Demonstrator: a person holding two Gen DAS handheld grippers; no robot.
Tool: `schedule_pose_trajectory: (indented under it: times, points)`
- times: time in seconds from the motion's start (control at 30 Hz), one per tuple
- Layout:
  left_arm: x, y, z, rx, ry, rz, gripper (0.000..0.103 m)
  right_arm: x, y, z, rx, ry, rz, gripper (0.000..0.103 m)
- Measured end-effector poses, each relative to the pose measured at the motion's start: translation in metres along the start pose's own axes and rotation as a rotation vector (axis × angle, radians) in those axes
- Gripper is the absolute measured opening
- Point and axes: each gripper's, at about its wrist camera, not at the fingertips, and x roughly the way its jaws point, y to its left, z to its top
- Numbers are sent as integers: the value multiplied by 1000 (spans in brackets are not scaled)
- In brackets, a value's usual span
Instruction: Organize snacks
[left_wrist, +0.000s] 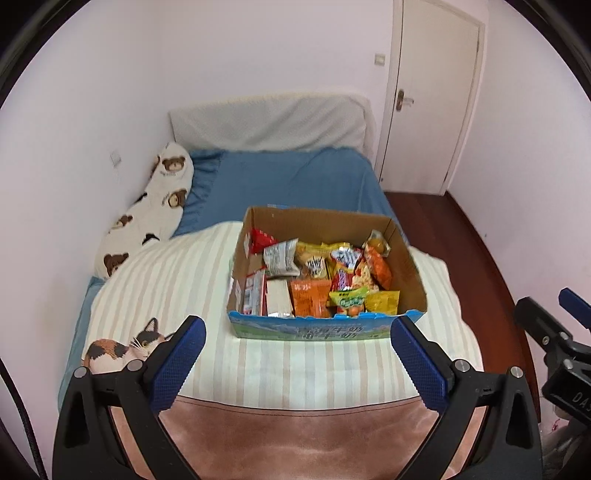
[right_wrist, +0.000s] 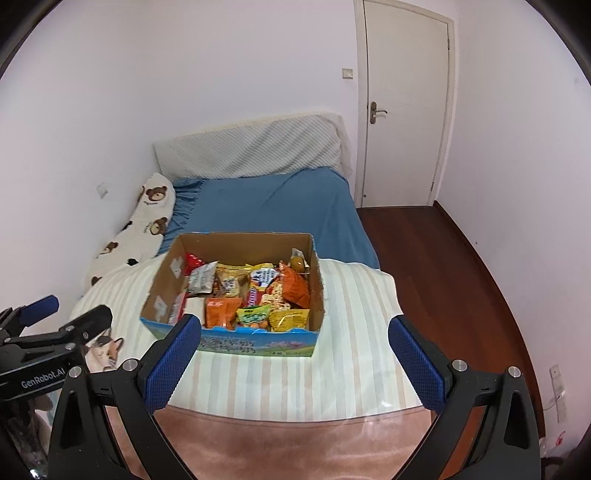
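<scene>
An open cardboard box (left_wrist: 410, 258) (right_wrist: 162, 280) with a blue printed front stands on the striped quilt. It is packed with several snack packets (left_wrist: 325, 273) (right_wrist: 258, 295): orange, yellow, green, red and silver ones. My left gripper (left_wrist: 297, 332) hangs open just short of the box's front edge, holding nothing. My right gripper (right_wrist: 295, 334) is open too, at the box's front right corner, also holding nothing. Each gripper shows at the edge of the other's view.
The striped quilt (left_wrist: 166, 280) (right_wrist: 354, 314) covers a bed with a blue sheet (left_wrist: 295, 181). A bear-print pillow (left_wrist: 147, 214) lies along the left wall and a cat-print cushion (left_wrist: 110, 350) sits front left. Pink fabric (left_wrist: 295, 443) fills the foreground. A closed door (right_wrist: 402, 107) and wooden floor (right_wrist: 443, 280) are on the right.
</scene>
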Motion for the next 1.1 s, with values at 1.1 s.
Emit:
schedule_pose_trajectory:
  times: [1.1]
  points:
    - [96,4,23,1,109,63,103,112,7,9,18,94,-50,103]
